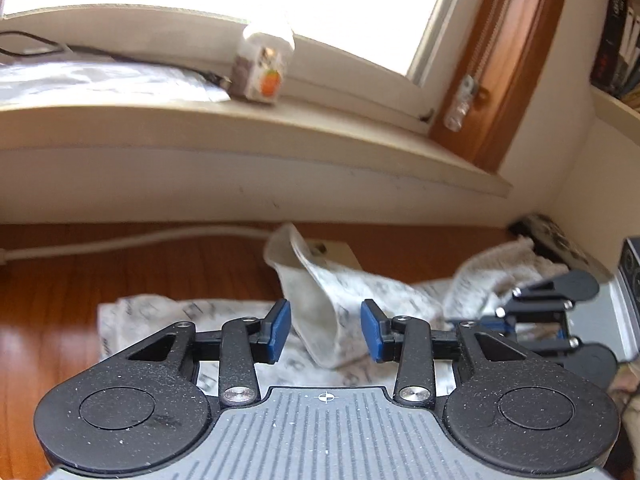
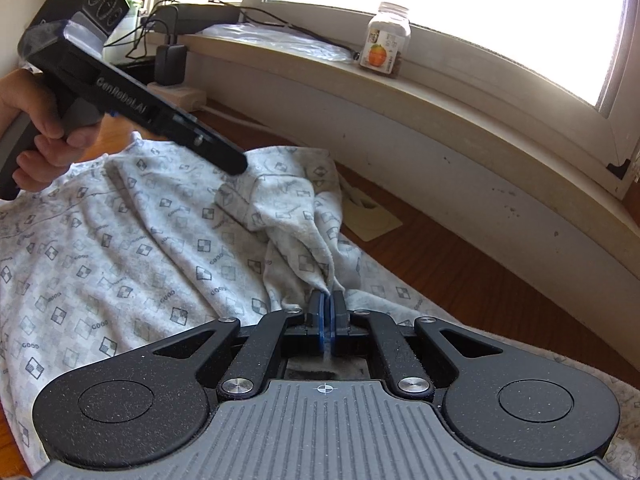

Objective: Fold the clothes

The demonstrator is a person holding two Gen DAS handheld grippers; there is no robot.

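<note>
The right gripper [image 2: 328, 312] has its blue pads clenched on a bunched fold of the garment [image 2: 132, 240], a pale grey piece printed with small checkered squares, which rises in a ridge from the pinch toward the window. The left gripper [image 1: 326, 330] stands with its jaws apart, a raised flap of the same cloth [image 1: 320, 296] between the pads; neither pad presses on it. The rest of the garment lies spread across the wooden floor [image 2: 460, 272]. In the right wrist view a hand [image 2: 44, 120] grips the left tool's handle above the cloth. Beyond, a jar with an orange label [image 2: 386, 42] stands on the windowsill [image 2: 480, 96].
</note>
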